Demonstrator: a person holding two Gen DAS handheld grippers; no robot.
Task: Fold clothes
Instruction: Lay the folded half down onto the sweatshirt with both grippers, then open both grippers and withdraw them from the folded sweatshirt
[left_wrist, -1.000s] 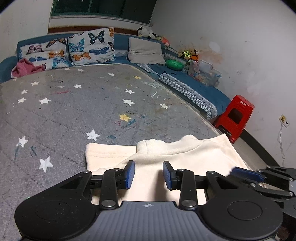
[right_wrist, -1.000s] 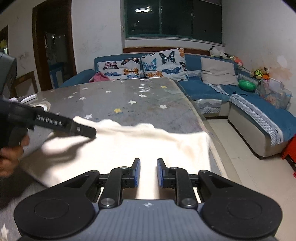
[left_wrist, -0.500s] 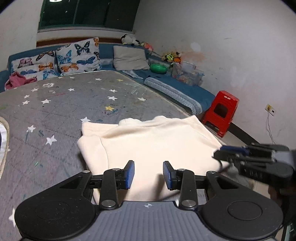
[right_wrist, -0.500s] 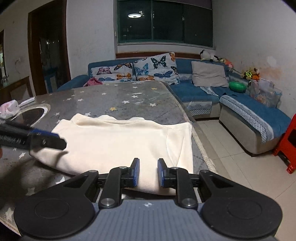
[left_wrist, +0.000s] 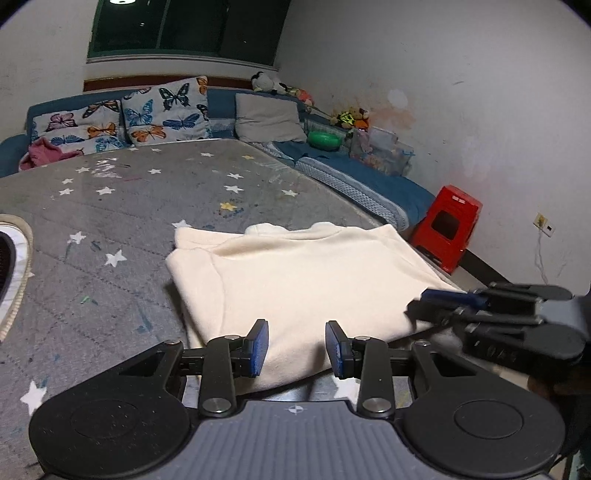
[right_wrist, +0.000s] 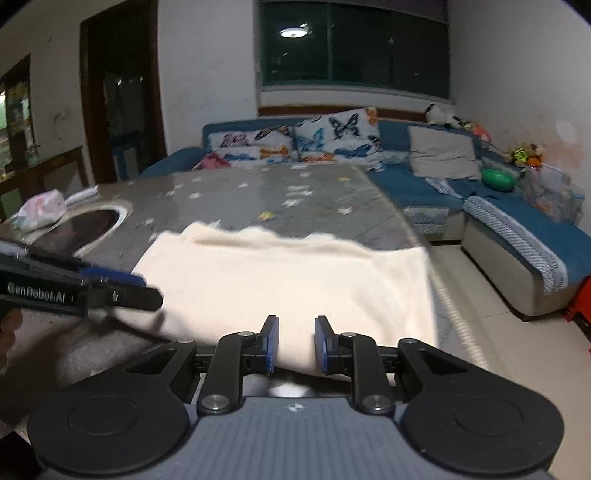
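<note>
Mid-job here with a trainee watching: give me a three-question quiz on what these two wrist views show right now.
1. True or false: the cream garment lies flat on the star-patterned table.
2. Which thing stands on the floor past the table's far right corner in the left wrist view? A) red stool B) green bowl C) grey cushion
3. Fill in: neither the left gripper nor the right gripper holds any ____ between its pads.

Key: 1 true; 2 A; 3 cloth. Both sets of jaws stand apart with a clear gap, just short of the garment's near edge.
</note>
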